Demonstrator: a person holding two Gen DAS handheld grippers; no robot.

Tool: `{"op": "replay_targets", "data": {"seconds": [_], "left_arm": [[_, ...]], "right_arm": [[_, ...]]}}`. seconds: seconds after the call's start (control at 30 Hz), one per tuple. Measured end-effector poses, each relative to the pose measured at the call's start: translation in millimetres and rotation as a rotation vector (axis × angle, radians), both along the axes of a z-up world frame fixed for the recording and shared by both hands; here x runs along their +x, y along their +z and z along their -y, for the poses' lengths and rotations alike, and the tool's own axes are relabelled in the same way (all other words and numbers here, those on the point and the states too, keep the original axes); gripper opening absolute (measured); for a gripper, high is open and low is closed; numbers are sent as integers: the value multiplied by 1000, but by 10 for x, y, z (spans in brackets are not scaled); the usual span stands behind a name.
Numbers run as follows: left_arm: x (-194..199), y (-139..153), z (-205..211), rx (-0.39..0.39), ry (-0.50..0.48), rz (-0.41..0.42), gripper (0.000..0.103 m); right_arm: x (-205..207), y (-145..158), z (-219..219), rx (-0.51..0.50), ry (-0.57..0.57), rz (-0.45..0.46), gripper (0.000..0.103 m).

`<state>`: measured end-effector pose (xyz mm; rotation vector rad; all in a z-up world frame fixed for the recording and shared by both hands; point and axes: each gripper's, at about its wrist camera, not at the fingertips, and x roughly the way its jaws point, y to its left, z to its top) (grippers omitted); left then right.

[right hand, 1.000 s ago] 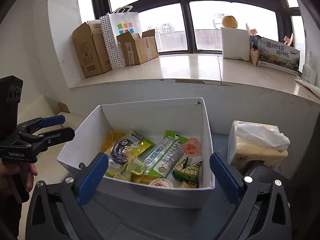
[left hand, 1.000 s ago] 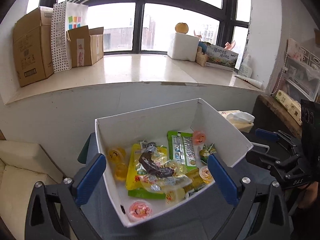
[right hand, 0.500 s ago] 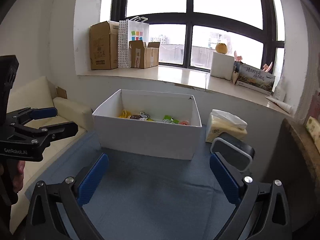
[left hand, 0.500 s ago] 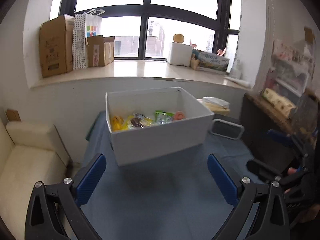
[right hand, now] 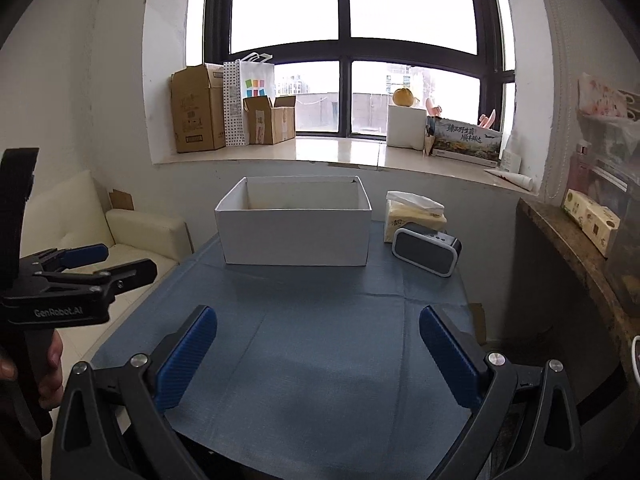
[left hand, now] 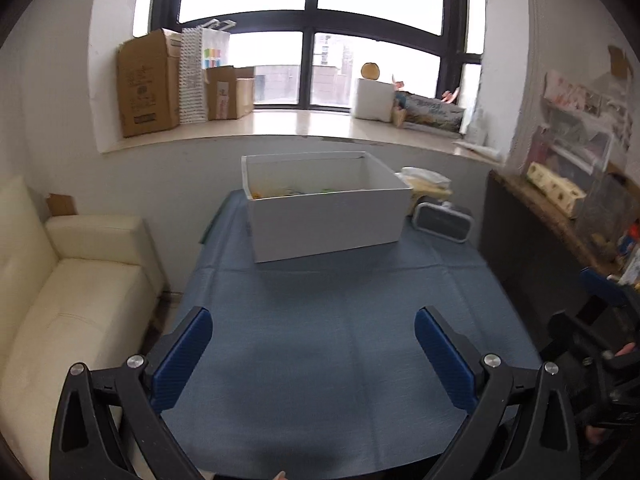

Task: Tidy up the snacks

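Box: we see the white box (right hand: 295, 236) straight ahead of both grippers, its long axis crosswise.
Fingers: left gripper (left hand: 313, 354) and right gripper (right hand: 318, 354) wide, empty, about equally near.

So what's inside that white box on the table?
Over the white box rim, the left claw's camera catches only slivers of orange, yellow and green packaging. The near wall hides the rest; from the right claw's camera the contents are hidden entirely.

One white box (right hand: 295, 236), one tissue pack (right hand: 414, 216), one speaker (right hand: 426, 251), three cardboard boxes (right hand: 198, 110).
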<state>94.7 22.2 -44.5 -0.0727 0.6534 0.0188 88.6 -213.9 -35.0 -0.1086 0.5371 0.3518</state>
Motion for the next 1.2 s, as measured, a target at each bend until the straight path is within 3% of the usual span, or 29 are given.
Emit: {"op": "replay_targets", "data": {"seconds": [0.3, 0.53, 1.2], "left_arm": [[-440, 143, 11, -37, -29, 25, 103], [-686, 176, 191, 2, -66, 20, 103], [-716, 189, 257, -3, -92, 4, 103]], "right_arm": [[-364, 117, 11, 22, 24, 24, 103], [-520, 165, 157, 28, 14, 24, 103], [-503, 109, 193, 38, 9, -17, 103]]}}
